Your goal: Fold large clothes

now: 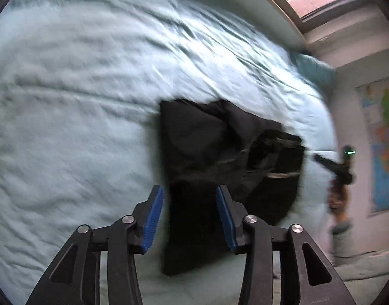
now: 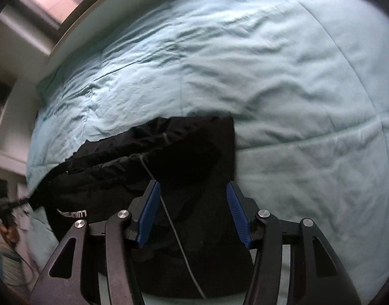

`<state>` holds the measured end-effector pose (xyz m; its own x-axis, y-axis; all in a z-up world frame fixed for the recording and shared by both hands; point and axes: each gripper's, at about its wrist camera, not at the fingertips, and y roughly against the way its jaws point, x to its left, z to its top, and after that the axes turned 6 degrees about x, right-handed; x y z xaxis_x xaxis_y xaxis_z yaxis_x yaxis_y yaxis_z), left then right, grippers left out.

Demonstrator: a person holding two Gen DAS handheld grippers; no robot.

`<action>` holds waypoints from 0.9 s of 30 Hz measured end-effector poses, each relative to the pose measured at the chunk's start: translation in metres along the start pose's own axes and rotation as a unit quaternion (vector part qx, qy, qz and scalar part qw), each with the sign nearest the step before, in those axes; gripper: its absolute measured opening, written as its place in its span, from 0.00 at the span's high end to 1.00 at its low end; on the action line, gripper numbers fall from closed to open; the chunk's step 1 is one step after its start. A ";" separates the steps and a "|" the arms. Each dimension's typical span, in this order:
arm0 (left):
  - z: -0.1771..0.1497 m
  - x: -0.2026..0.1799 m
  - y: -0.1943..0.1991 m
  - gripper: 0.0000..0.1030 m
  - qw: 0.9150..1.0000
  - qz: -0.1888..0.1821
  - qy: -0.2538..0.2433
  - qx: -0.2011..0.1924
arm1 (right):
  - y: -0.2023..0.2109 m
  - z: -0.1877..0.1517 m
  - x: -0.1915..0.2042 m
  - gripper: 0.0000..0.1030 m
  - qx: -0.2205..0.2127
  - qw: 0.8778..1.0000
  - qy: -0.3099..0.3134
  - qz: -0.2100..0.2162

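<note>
- The black garment (image 1: 220,157) lies on the pale blue bedspread (image 1: 80,89), toward the near edge of the bed, bunched into a compact dark shape rather than spread flat.
- From the right wrist view the garment (image 2: 181,178) shows one straight, squared edge on its right side, a thin pale cord running down its middle and a small strip of lettering near its left end – too blurred to read.
- The left gripper (image 1: 189,216) hovers above the near part of the garment with its jaws part-way apart; the blue pads (image 1: 154,218) press on nothing, though dark cloth shows in the gap below them.
- The right gripper (image 2: 194,213) is likewise part-open over the cloth, gripping nothing.
- Judging by the shape, at least one fold looks done: the piece is narrow and layered, with one clean edge.
- Left to do, as I read it – the far end in the left view is still lumpy and uneven, so it likely needs smoothing or a further fold before the bundle is neat.
- The left view is motion-blurred, so finer layering cannot be told.
</note>
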<state>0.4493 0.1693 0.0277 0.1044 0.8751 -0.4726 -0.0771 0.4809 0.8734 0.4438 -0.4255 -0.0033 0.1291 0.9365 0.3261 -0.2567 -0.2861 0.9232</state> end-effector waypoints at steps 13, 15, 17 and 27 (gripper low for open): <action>-0.018 0.018 -0.066 0.54 0.996 -0.055 0.028 -0.059 | -0.027 0.014 0.015 0.44 0.021 0.996 0.081 -0.033; -0.007 0.018 -0.076 0.54 0.996 -0.069 0.020 -0.043 | -0.031 0.018 0.012 0.44 0.025 0.995 0.087 -0.032; 0.001 0.018 -0.086 0.54 0.996 -0.078 0.015 -0.028 | -0.035 0.023 0.008 0.44 0.029 0.995 0.095 -0.031; 0.026 0.030 -0.131 0.55 0.991 -0.117 0.068 0.016 | -0.100 0.047 -0.014 0.40 0.084 0.992 0.087 0.016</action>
<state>0.4879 0.1309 -0.0980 -0.0195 0.7401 -0.6722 -0.0342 0.6714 0.7403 0.5123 -0.4198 -0.0909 -0.0483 0.9428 0.3299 -0.0925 -0.3331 0.9384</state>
